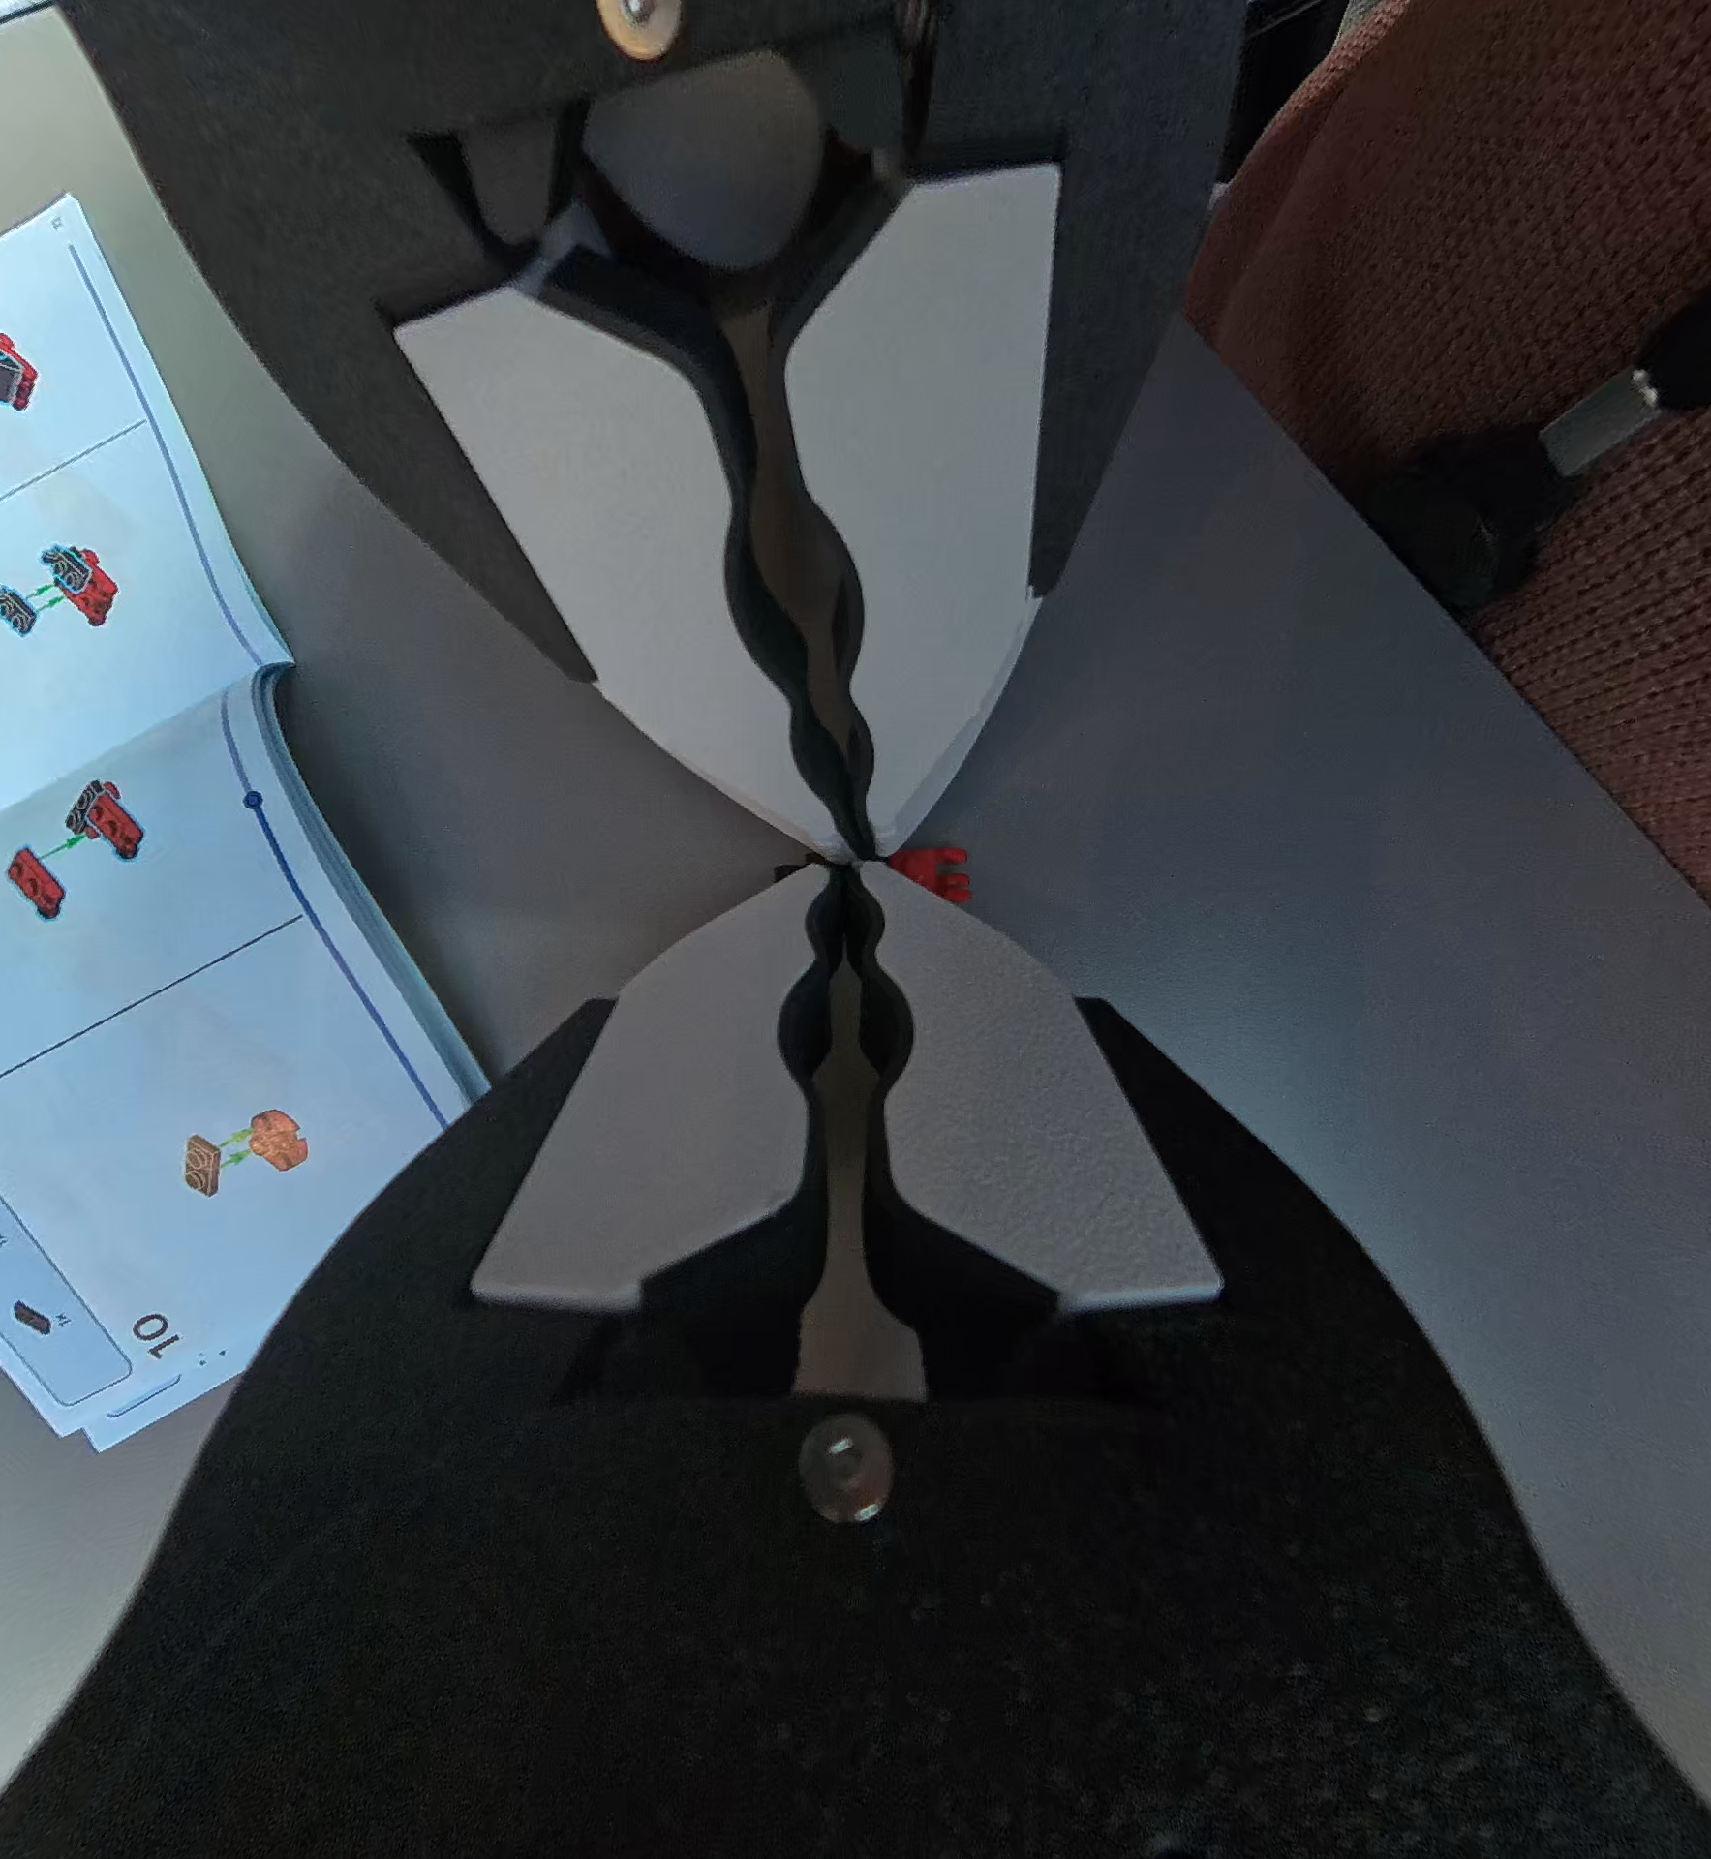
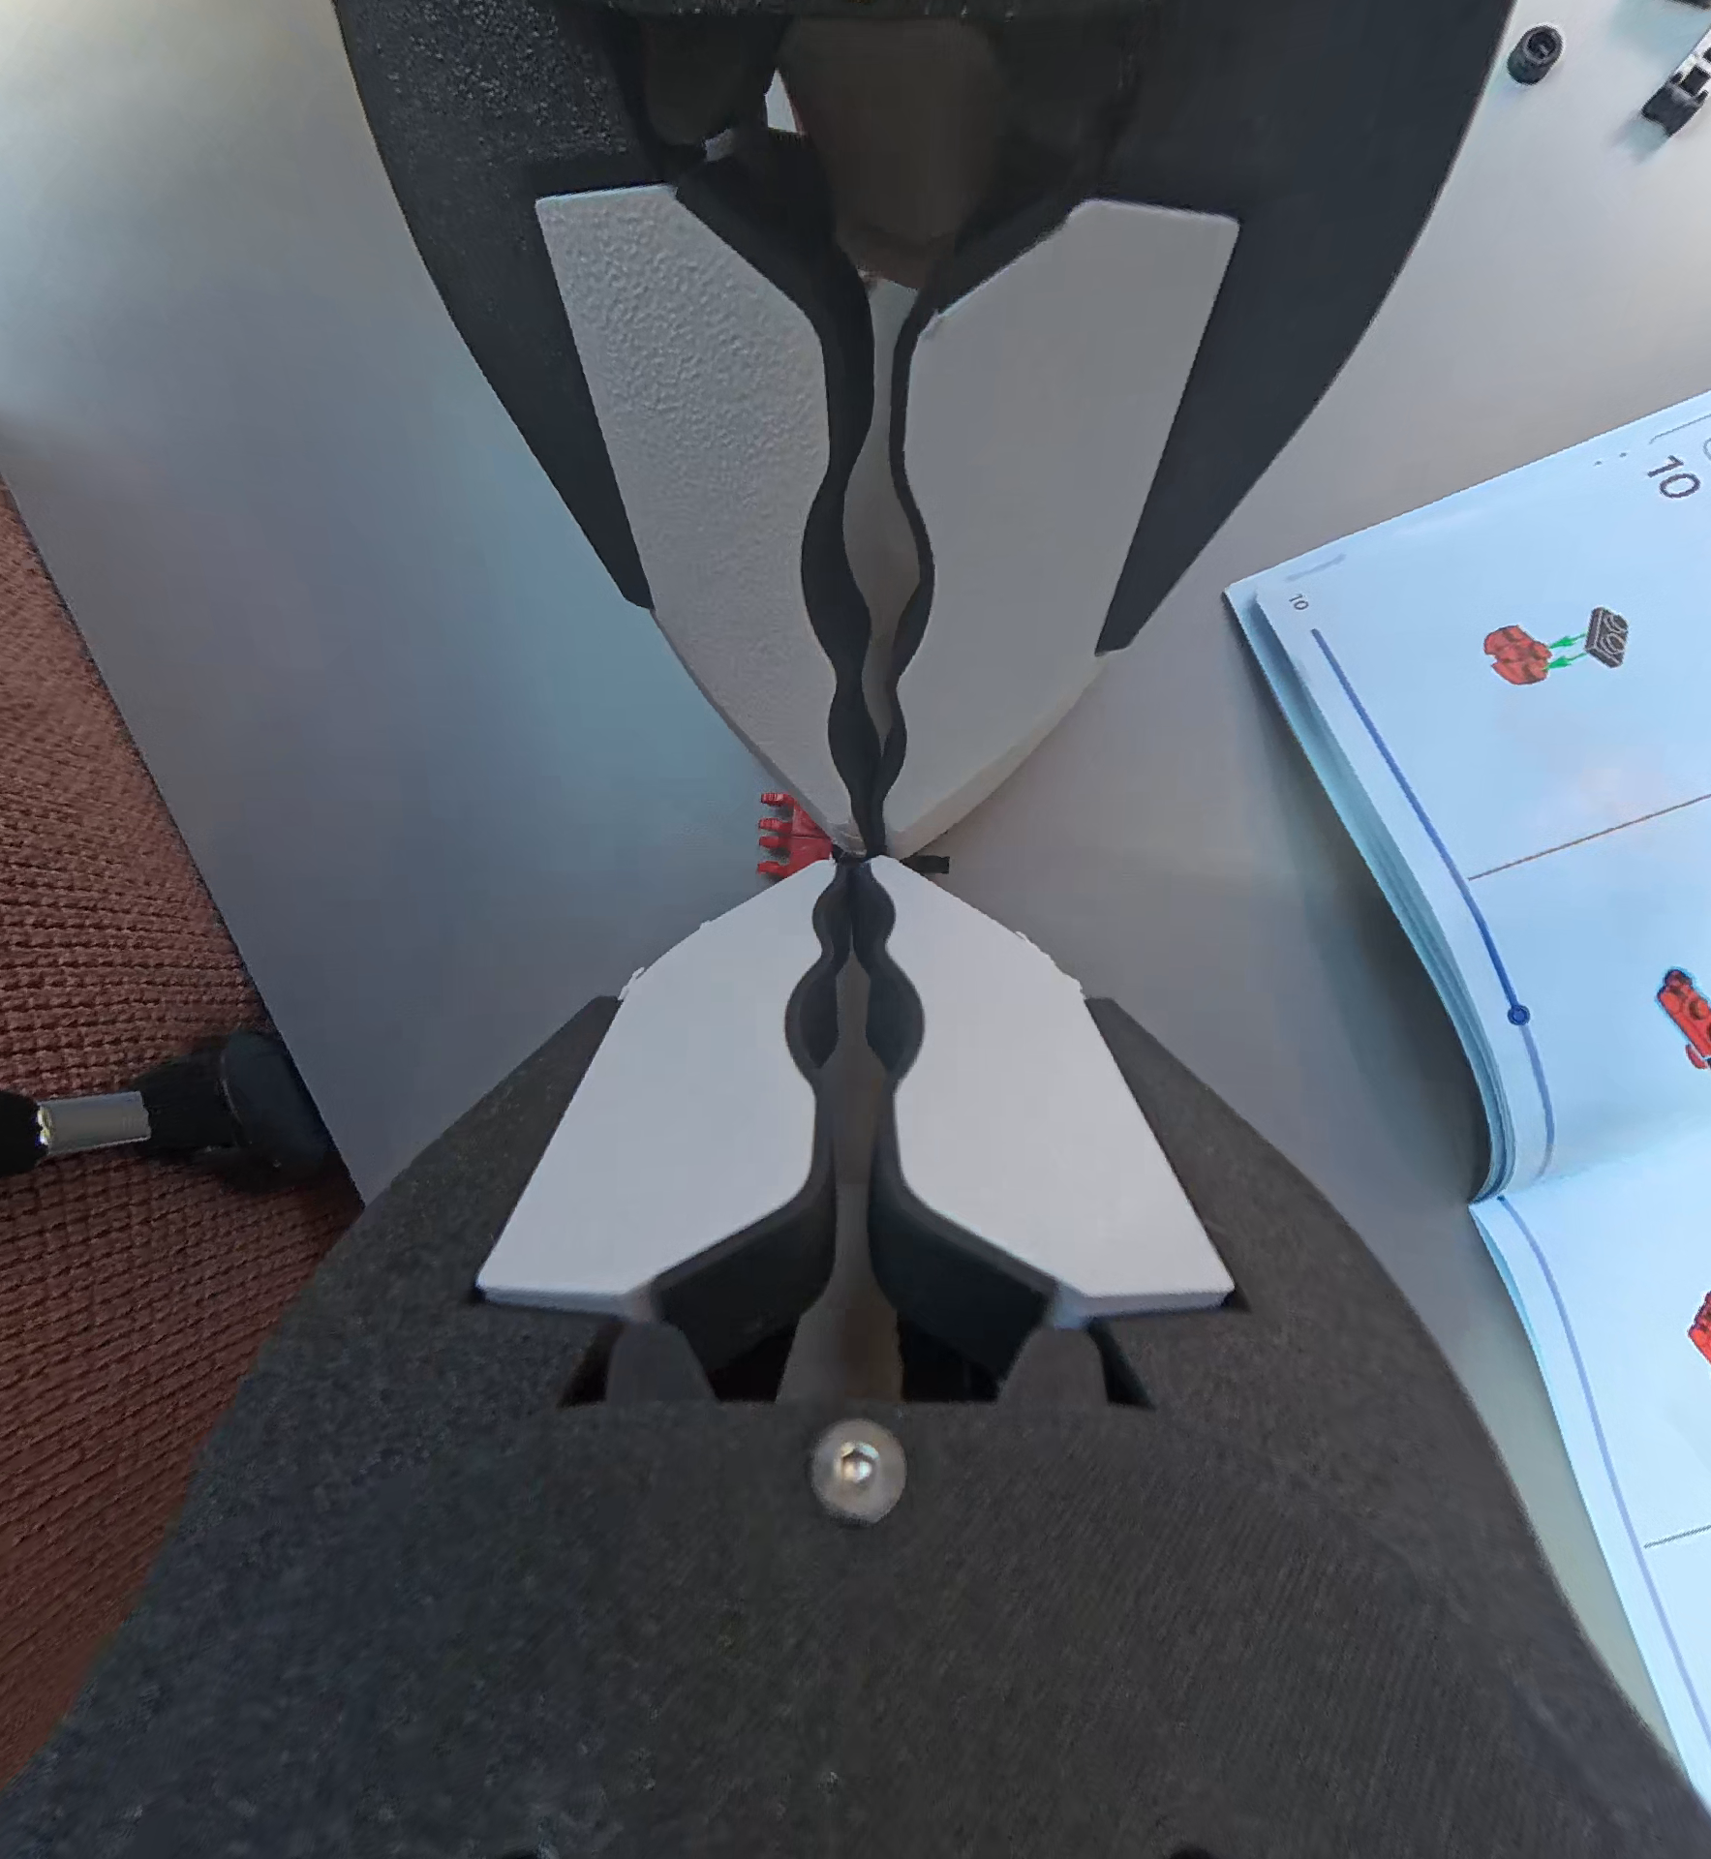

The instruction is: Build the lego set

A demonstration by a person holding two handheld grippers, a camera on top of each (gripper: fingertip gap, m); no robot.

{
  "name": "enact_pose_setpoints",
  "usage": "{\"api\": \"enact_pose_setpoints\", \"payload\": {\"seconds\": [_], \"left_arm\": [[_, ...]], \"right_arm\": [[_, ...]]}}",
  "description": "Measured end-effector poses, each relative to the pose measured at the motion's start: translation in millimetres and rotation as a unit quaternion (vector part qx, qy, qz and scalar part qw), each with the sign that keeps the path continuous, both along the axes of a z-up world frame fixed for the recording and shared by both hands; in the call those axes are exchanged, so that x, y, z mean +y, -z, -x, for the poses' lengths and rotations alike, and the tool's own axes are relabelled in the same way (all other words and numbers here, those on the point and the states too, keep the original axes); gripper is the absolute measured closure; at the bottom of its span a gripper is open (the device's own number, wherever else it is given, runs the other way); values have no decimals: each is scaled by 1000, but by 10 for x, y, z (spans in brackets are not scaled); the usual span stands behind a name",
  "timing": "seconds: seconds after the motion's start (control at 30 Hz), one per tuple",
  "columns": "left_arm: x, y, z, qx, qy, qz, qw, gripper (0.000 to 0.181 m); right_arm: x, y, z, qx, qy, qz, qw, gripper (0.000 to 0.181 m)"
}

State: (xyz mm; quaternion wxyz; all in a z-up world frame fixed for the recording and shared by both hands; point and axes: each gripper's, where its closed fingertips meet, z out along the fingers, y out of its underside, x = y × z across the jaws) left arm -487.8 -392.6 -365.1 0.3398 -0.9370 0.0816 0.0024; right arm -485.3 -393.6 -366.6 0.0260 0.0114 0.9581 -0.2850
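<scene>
- The grey tabletop (image 1: 1284, 1006) carries everything; a reddish woven carpet shows past its edge, so a dropped part could bounce off and be lost there.
- The open instruction booklet (image 1: 76, 905) lies flat on the tabletop just beside the work area, showing small red and black sub-assemblies.
- The left hand-held gripper (image 1: 846, 860) and right hand-held gripper (image 2: 856, 855) meet tip to tip above the tabletop, each with its jaws clenched to a hairline at the tips.
- A small red lego piece (image 1: 931, 873) with clip-like prongs sits at that meeting point. It seems pinched between the clenched tips, but the fingers hide most of it, so I cannot tell which hand-held gripper truly has it.
- A sliver of black part (image 2: 926, 863) pokes out on the opposite side, probably the mating piece.
- Loose black pieces (image 2: 1535, 50) lie well apart, near the far corner.
- Risk: with so little held at the very tips, uneven pressing could twist the red piece, pop it free, or seat it crooked.
</scene>
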Motion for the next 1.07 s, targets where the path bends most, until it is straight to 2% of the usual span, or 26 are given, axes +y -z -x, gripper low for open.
{"api": "enact_pose_setpoints", "payload": {"seconds": [0.03,0.4,0.57,0.8,0.93,1.07], "left_arm": [[1,1,0,3,-1,1,1000,181],[-9,6,-36,17,-12,-5,1000,181],[-57,-15,-2,66,-30,-1,997,181],[-349,-245,-55,51,-153,-35,986,180],[-421,-325,-119,35,-254,-66,964,181],[-500,-321,-96,40,-342,-79,936,181]], "right_arm": [[2,0,-1,0,1,-5,1000,181],[-3,7,-3,13,2,-19,1000,181],[1,12,35,28,0,-14,1000,181],[103,-142,109,-3,38,42,998,181],[103,-166,168,-11,64,78,995,181],[-5,-94,107,12,38,67,997,181]]}}
